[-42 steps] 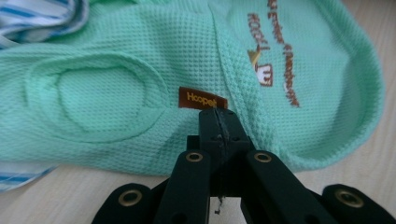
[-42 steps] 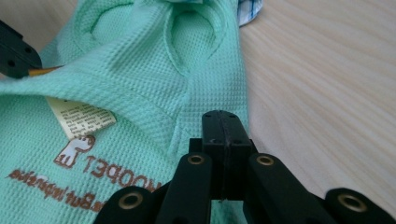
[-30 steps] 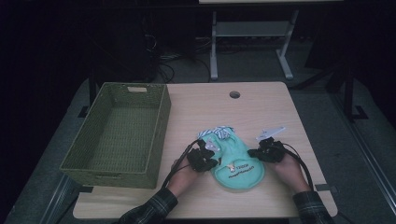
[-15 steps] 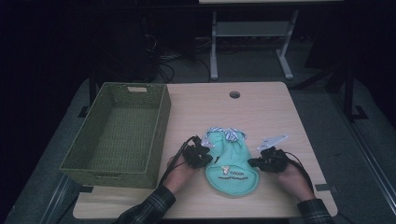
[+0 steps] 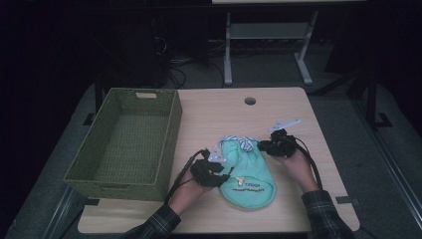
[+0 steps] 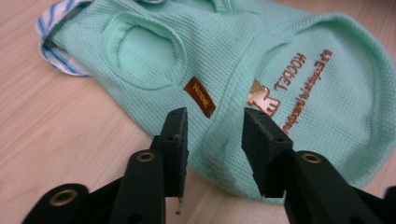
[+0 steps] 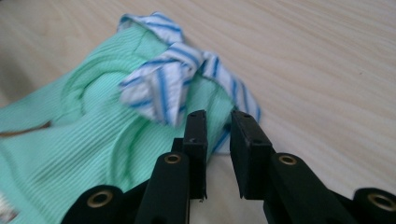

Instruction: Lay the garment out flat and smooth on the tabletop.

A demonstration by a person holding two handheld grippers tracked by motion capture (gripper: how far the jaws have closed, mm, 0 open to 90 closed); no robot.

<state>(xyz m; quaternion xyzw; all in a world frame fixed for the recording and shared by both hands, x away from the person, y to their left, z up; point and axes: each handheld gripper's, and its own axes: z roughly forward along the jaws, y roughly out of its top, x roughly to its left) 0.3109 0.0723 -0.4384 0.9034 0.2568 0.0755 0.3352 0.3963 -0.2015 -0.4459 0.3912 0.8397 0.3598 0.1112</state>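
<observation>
A mint-green pet shirt [image 5: 249,175] with a blue-and-white striped collar [image 5: 240,141] lies flat on the wooden table [image 5: 224,112]. My left gripper [image 5: 225,170] is at the shirt's left edge. Its jaws have just been opening and stand apart over the hem [image 6: 219,154] without pressing it, close to a brown label [image 6: 200,96]. My right gripper [image 5: 262,146] sits at the shirt's upper right, beside the collar [image 7: 163,79]. Its jaws have also just been opening, to a narrow gap [image 7: 217,127], with no cloth pinched between them.
A green woven basket [image 5: 169,130], empty, stands on the left part of the table, close to my left hand. A round cable hole [image 5: 250,101] is near the far edge. Dark floor and a metal stand [image 5: 268,45] lie beyond the table.
Both grippers' jaws have opened and let go of the shirt. The right hand has moved away from the person, up along the shirt's right side to the collar. The shirt stays flat.
</observation>
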